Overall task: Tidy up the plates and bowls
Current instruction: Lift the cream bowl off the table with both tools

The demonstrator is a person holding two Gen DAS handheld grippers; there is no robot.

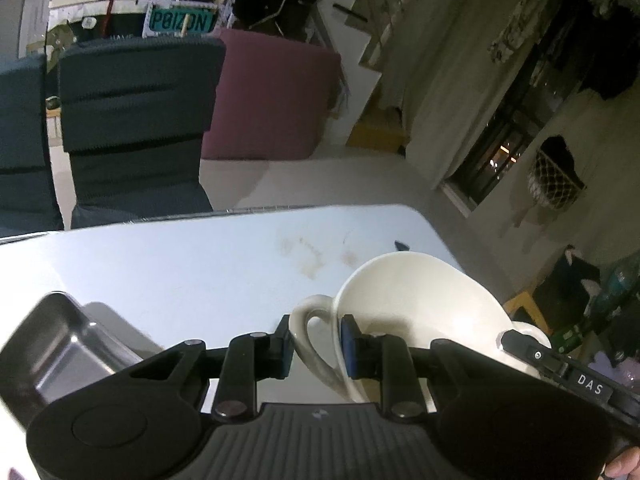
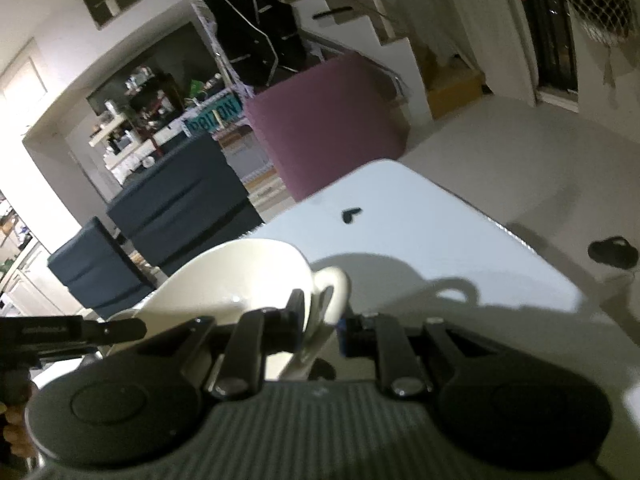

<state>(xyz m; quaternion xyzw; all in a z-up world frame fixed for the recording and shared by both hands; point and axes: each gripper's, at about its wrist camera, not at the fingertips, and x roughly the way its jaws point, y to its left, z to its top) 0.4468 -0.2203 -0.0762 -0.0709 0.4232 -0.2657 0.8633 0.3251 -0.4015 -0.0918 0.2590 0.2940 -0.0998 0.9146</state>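
I have a cream-white ceramic bowl with a loop handle on each side [image 1: 420,312] held between both grippers above the white bench [image 1: 180,264]. My left gripper [image 1: 316,346] is nearly closed, its blue-padded fingers [image 1: 351,346] pinching the bowl's left loop handle [image 1: 310,332]: one finger sits outside the loop, the other against the bowl's inner wall. The bowl tilts, its open side facing up and toward me, and its shadow falls on the bench to the right in the right wrist view.

My right gripper [image 2: 322,328] is also nearly closed and clamps the bowl's right loop handle [image 2: 332,292], with the handle passing between the two fingers. In the left wrist view that gripper shows at the bowl's right edge, and a fingertip of the person's hand [image 1: 624,466] is at the lower right corner.

At the near left of the bench lies a rectangular stainless steel tray [image 1: 60,344], apart from the bowl. A small dark mark [image 2: 351,214] sits on the far right part of the bench. Beyond the far edge stand two dark blue padded chairs [image 1: 136,120] and a mauve block-shaped seat [image 1: 272,100] on the pale floor.
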